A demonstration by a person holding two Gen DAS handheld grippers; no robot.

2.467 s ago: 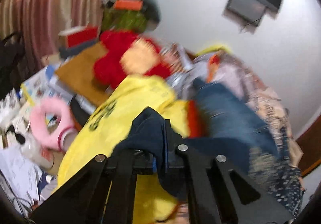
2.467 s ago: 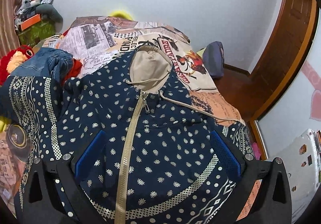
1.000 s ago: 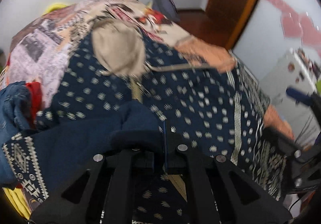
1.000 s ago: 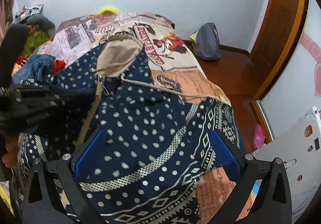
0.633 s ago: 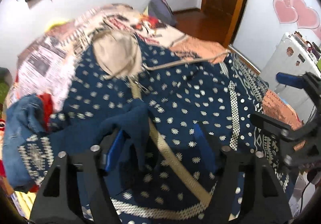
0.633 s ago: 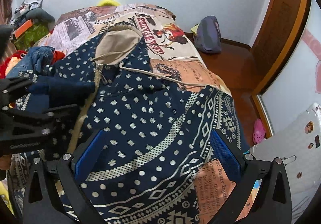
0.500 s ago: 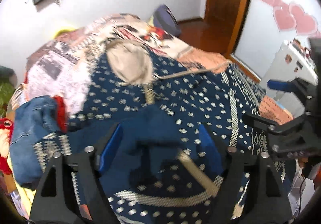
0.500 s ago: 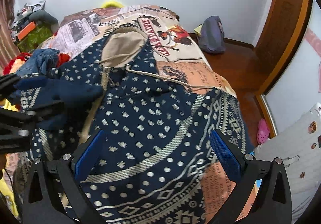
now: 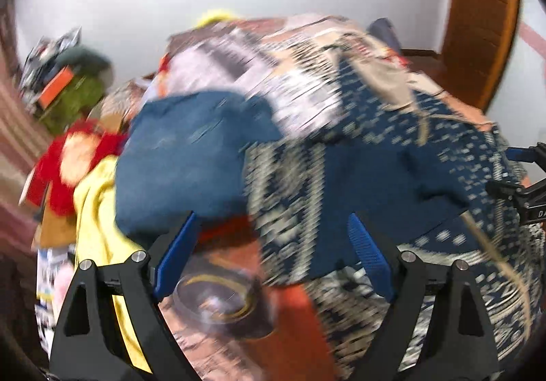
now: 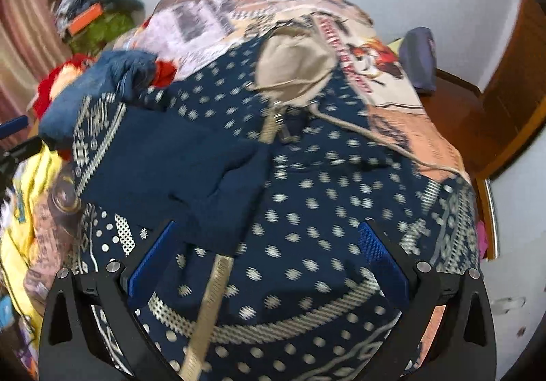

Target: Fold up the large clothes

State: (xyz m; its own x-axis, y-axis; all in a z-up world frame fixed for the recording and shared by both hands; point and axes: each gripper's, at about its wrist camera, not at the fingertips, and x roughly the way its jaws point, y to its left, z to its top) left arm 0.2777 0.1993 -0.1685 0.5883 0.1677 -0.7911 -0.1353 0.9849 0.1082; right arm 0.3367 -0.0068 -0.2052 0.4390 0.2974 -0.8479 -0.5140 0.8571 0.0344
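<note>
A navy hoodie with white dots, a beige hood and a beige zip (image 10: pixel 307 189) lies face up on the bed. Its left sleeve (image 10: pixel 170 172) is folded across the chest, plain navy side up. In the blurred left wrist view the hoodie (image 9: pixel 392 176) lies to the right. My left gripper (image 9: pixel 269 265) is open and empty above the bed's left side. My right gripper (image 10: pixel 268 261) is open and empty above the hoodie's lower front.
Blue jeans (image 9: pixel 184 155) and a red item lie left of the hoodie. A yellow garment (image 9: pixel 95 210) and a red plush toy (image 9: pixel 65 159) lie at the bed's left. A grey bag (image 10: pixel 418 56) sits on the floor by the wooden door (image 10: pixel 512 80).
My left gripper carried the sleeve across the hoodie's chest, opened and let it go, then swung back to the left. My right gripper stayed open above the hoodie.
</note>
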